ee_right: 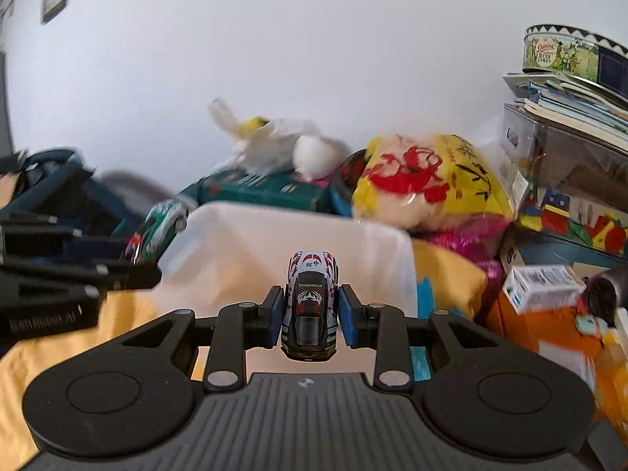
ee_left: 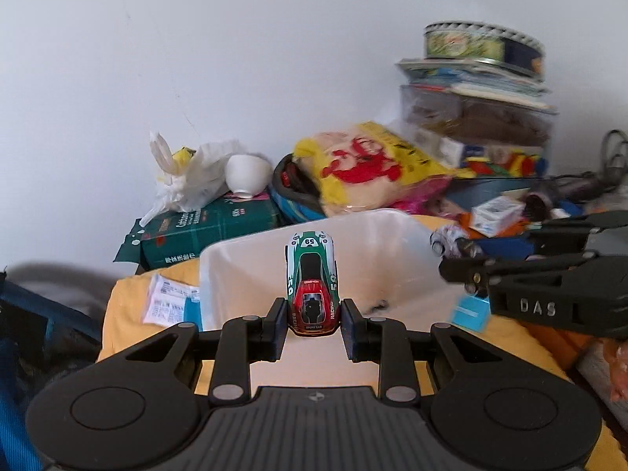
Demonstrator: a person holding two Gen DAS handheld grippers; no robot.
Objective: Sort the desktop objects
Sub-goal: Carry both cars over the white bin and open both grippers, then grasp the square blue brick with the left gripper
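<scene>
The green car point(ee_left: 312, 274) sits clamped between the narrowed pads of the left gripper point(ee_left: 312, 320), over the near edge of the white bin point(ee_left: 243, 274). The white car point(ee_right: 312, 302) is pinched likewise in the right gripper point(ee_right: 311, 316), at the bin's near edge. A yellow bag point(ee_left: 365, 168) lies behind the bin, a cookie tin point(ee_right: 569, 55) beyond to its right.

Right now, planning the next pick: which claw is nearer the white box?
Right. White box lies just right of the right claw; left claw is farther left.
</scene>
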